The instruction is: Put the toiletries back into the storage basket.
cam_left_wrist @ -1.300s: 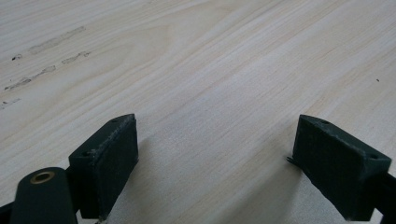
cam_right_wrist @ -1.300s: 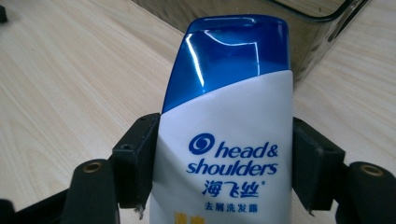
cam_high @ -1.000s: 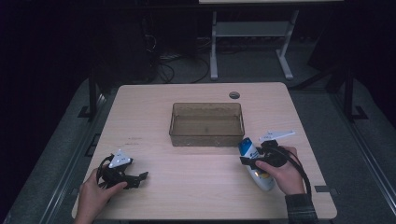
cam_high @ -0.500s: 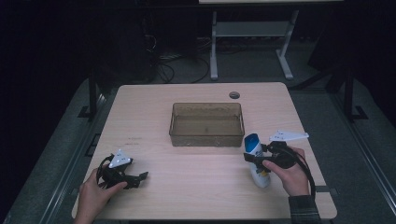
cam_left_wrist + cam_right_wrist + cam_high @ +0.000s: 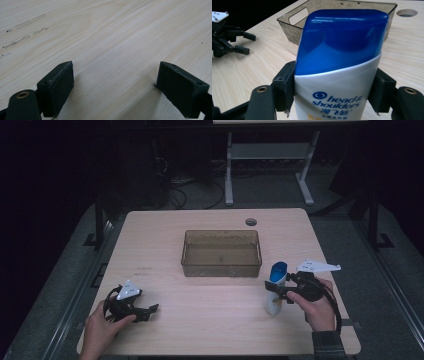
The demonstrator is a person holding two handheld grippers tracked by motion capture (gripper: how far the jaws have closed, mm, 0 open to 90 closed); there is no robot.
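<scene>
A white shampoo bottle (image 5: 275,292) with a blue cap (image 5: 342,37) stands upright on the table's right side, just in front of the tray's right end. My right gripper (image 5: 277,292) is shut on it, one pad on each flank of the white body (image 5: 337,100) just below the cap. My left gripper (image 5: 150,311) rests at the front left of the wooden table (image 5: 210,330), held by a hand, jaws open over bare wood (image 5: 115,75) with nothing between them. That left gripper (image 5: 242,43) also appears far off in the right gripper view.
A smoky translucent rectangular tray (image 5: 221,266) sits mid-table, its handle cut-outs seen behind the bottle (image 5: 299,13). A round cable hole (image 5: 251,222) lies near the far edge. Dark floor, cables and a white desk frame (image 5: 270,150) lie beyond the table.
The bottle has gone from lying tilted in the right gripper to standing upright on the table, cap up. The left gripper has stayed where it was.
</scene>
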